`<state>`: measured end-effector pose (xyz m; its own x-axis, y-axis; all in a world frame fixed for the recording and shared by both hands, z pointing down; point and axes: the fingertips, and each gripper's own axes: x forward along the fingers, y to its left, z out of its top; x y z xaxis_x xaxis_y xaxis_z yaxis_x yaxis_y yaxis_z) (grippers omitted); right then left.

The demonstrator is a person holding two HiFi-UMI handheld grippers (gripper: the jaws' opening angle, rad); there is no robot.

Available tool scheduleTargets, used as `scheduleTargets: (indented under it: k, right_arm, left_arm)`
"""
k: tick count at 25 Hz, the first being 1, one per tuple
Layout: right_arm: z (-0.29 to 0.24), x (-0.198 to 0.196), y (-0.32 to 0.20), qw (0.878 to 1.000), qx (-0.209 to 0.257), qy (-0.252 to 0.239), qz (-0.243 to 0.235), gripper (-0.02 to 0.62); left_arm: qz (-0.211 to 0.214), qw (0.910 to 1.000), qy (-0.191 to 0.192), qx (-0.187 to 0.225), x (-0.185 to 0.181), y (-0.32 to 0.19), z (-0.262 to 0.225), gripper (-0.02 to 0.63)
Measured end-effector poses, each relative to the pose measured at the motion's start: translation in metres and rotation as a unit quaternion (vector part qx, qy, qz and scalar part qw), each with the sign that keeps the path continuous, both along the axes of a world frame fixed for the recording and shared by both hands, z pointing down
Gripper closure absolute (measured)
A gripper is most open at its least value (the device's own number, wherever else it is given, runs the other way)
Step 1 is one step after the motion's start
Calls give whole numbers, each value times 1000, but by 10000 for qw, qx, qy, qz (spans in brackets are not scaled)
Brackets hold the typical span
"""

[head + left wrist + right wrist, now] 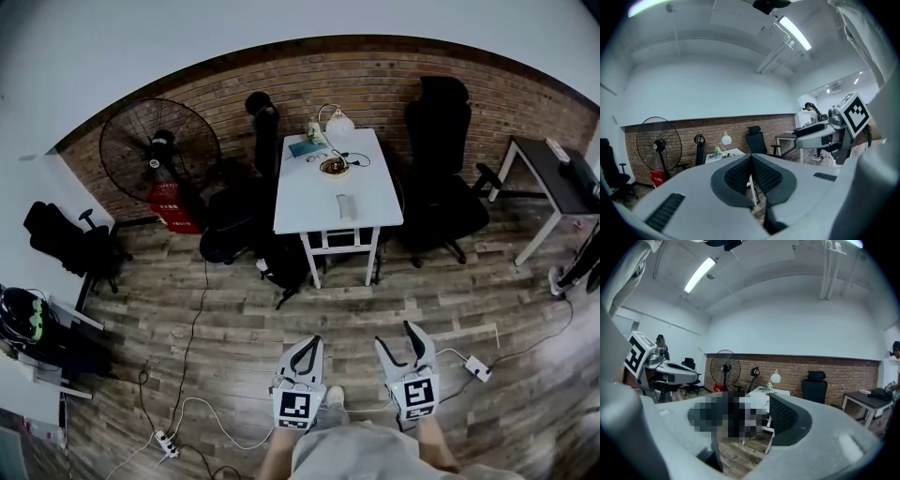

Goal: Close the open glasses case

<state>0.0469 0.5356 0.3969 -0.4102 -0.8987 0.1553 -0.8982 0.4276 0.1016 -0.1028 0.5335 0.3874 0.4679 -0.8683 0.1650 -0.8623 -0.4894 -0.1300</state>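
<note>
Left gripper (751,158) is sitting fully closed, pads touching, nothing in it. Right gripper (395,334) is holding its jaws apart, also empty. Both are hanging low by the person's body, over the wood floor (234,319). Glasses case (346,206) is lying on the white table (305,202), well apart from both grippers and too small to tell the lid state.

The floor (234,309) is matt, weathered wood plank, the rear wall (375,84) rough brick, the table (309,202) top smooth white, the fan (159,150) guard black wire, and the left gripper (751,159) shell matt grey plastic with textured black pads (738,176).
</note>
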Motion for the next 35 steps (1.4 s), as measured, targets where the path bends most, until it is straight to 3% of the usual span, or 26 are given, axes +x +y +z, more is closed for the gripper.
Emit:
scheduleTargets:
  k: [17,35]
  right_arm:
    - [5,-35,-92,9996,-75,56,262,313]
    - [3,-51,-118,9985,-162,153,508,313]
  left_arm:
    - [172,9998,93,12,-37,-96,3,601]
    - [457,9986,258,44,-49,-133,0,601]
